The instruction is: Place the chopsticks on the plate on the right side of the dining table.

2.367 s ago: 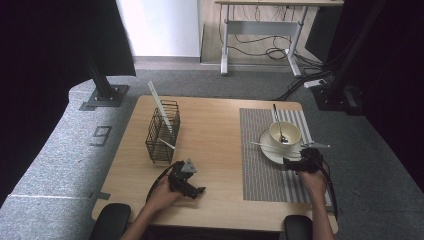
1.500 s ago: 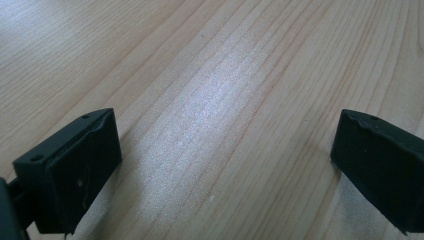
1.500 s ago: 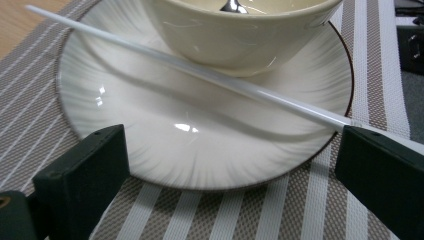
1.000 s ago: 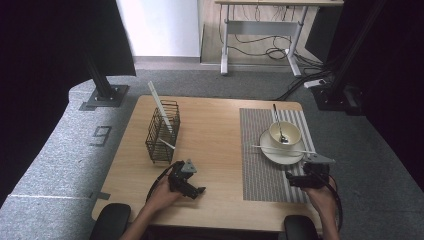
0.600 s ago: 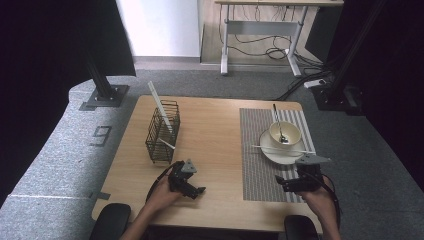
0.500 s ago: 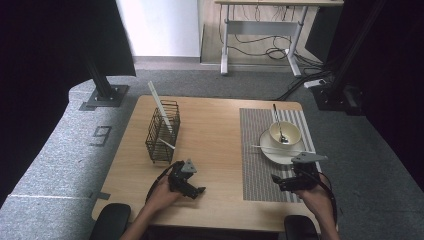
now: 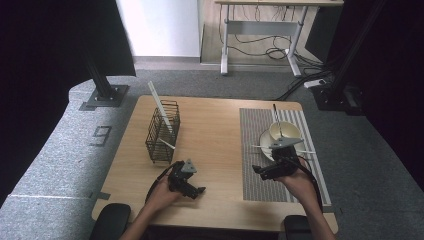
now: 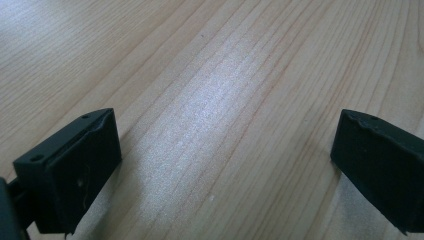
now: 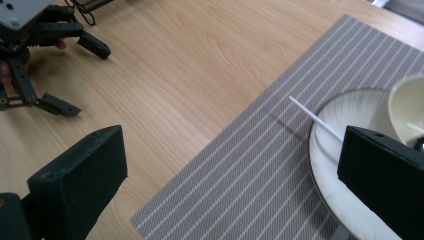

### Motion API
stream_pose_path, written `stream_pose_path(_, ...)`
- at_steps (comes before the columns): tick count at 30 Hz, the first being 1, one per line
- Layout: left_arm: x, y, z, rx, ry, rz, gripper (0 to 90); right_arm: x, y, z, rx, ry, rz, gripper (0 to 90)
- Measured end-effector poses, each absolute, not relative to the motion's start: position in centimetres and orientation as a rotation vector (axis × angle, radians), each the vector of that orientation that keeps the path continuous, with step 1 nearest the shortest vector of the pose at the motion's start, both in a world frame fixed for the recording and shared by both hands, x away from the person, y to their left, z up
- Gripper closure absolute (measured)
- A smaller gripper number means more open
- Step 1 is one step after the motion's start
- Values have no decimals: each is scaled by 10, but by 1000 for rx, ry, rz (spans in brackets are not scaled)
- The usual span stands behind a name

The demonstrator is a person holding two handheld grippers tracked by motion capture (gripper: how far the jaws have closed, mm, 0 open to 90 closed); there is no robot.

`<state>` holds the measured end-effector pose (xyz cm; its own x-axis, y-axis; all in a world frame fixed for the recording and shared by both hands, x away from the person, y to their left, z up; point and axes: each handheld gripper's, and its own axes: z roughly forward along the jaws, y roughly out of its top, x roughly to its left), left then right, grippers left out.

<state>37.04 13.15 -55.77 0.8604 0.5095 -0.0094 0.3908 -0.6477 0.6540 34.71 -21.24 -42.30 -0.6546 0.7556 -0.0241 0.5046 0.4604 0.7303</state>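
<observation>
A white plate (image 7: pixel 264 141) with a cream bowl (image 7: pixel 285 131) on it sits on a grey striped placemat (image 7: pixel 256 131) at the table's right. A thin white stick (image 7: pixel 260 147) lies across the plate's near rim, and a dark utensil stands in the bowl. My right gripper (image 7: pixel 260 173) is open over the mat, just near-left of the plate. In the right gripper view its jaws stand wide apart (image 9: pixel 232 165), empty, with the stick (image 9: pixel 315 120), plate (image 9: pixel 340 130) and bowl (image 9: pixel 407 107) ahead. My left gripper (image 7: pixel 196 187) rests open on bare wood (image 8: pixel 225 150).
A black wire basket (image 7: pixel 162 131) stands at the table's left with white sticks leaning in it. The left gripper (image 9: pixel 85 80) shows at the top left of the right gripper view. Bare wooden tabletop (image 7: pixel 215 130) lies between the basket and the mat.
My right gripper has drawn back from the plate's edge toward the near side and shifted left over the mat. The left gripper, stick, plate and bowl have not moved.
</observation>
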Motion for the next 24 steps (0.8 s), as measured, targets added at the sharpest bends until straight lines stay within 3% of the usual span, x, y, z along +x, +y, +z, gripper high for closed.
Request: stream_pose_path(24, 370, 131, -558, 2353, 657, 232, 0, 397, -129, -384, 916, 2482, 1081, 0)
